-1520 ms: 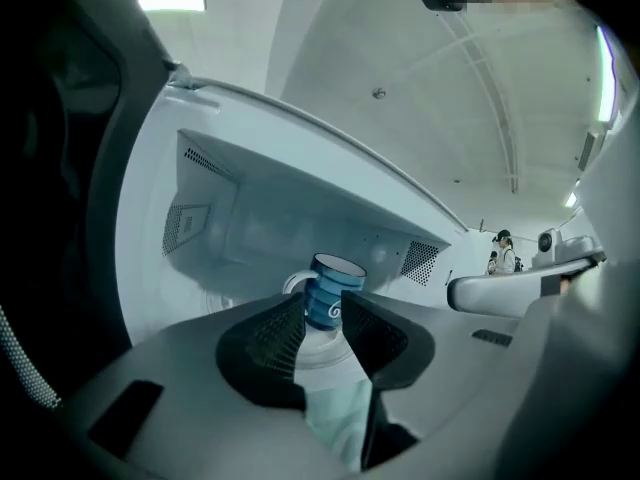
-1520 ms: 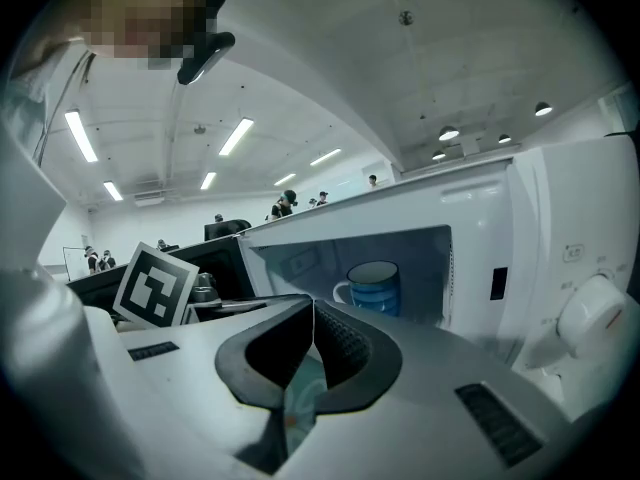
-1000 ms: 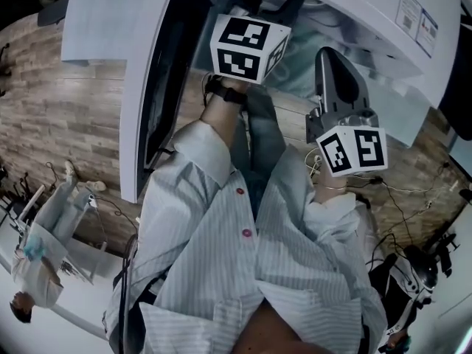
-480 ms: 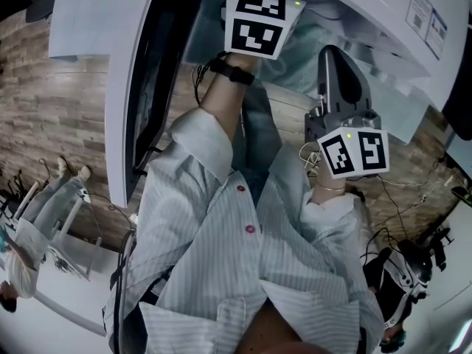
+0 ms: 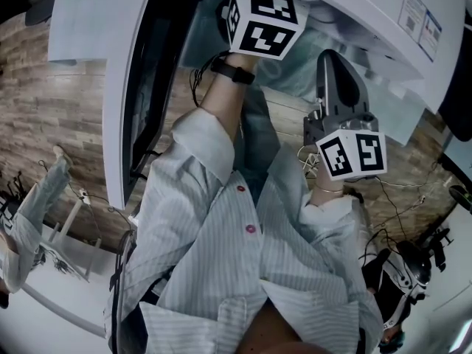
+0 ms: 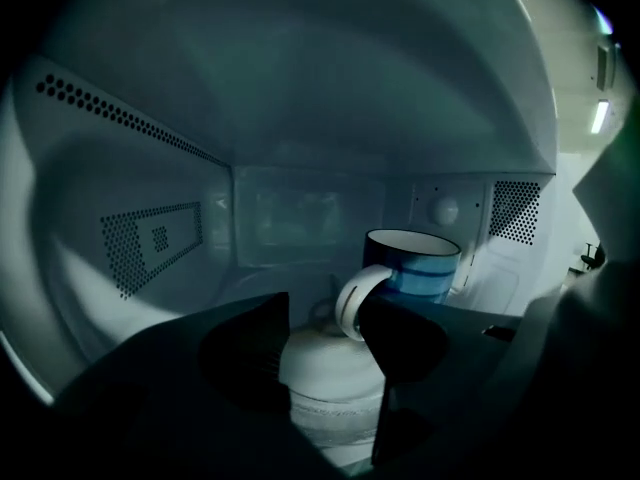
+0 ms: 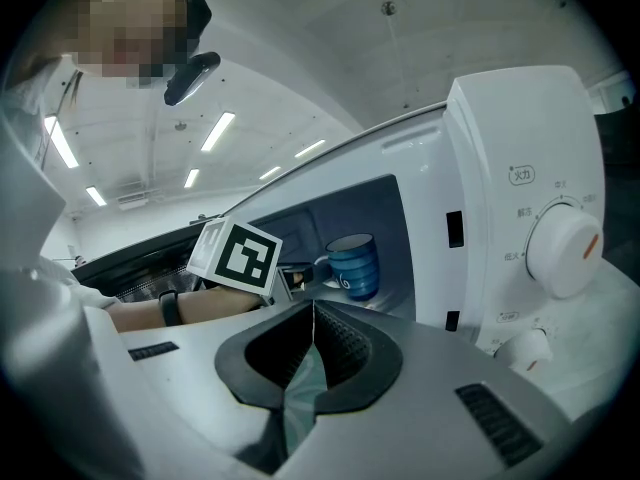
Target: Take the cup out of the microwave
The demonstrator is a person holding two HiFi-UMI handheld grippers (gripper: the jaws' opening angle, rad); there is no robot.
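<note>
light: dim, ceiling strips (image 7: 220,131) | microwave interior (image 6: 150,238): murky, perhaps underexposed | edges: fisheye-warped

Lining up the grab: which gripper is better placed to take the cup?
Left. The left gripper is already inside the microwave, jaws open, with the cup just ahead and its handle facing the gap. The right gripper is shut and outside the microwave.

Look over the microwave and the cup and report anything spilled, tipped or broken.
Nothing stands out. The cup stands upright inside the microwave, its handle turned toward the left gripper, whose jaws are open and not gripping it. No spill or damage shows.
</note>
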